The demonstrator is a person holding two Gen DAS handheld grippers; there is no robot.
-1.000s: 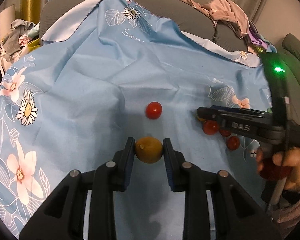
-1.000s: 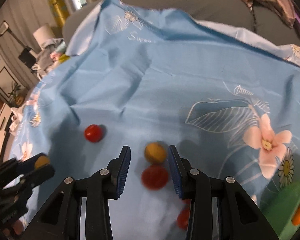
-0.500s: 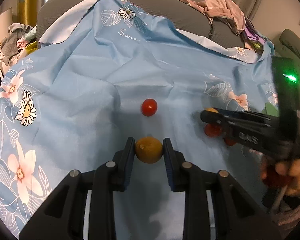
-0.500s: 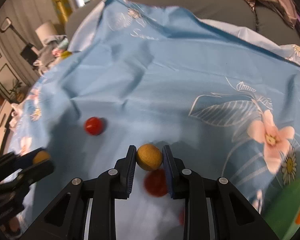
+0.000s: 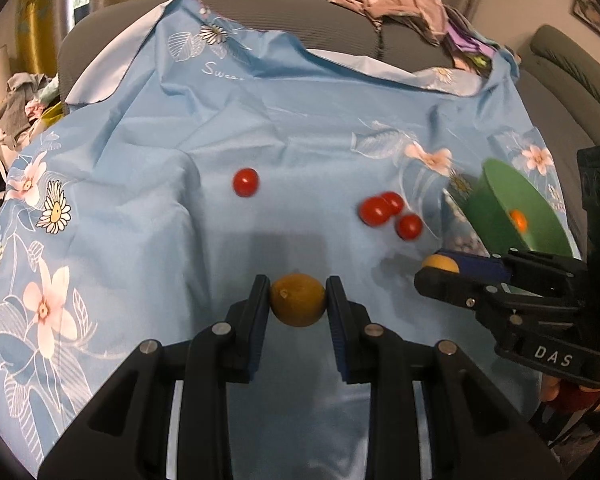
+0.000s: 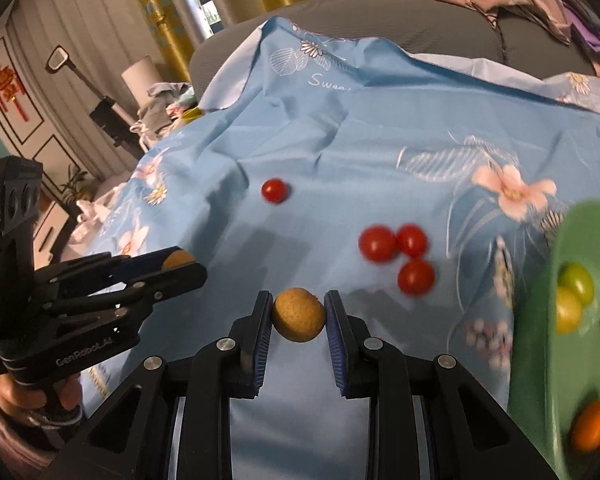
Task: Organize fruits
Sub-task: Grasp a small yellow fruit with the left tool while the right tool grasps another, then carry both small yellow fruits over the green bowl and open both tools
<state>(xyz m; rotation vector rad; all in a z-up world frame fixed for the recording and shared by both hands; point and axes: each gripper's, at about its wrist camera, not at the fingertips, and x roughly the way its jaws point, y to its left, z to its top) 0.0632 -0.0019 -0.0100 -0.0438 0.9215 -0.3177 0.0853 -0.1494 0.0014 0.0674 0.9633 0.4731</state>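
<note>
Right wrist view shows my right gripper (image 6: 299, 314) clamped on a tan fruit (image 6: 299, 314), my left gripper (image 5: 297, 305) clamped on a yellow fruit (image 5: 297, 305); I advise level carrying toward the green bowl (image 6: 540, 340), releasing low inside.

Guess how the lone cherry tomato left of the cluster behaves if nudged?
The lone cherry tomato looks round and glossy, so it would probably roll freely. The wrinkled blue cloth may steer or stop it in a fold. Its thin skin likely bruises if squeezed hard.
</note>
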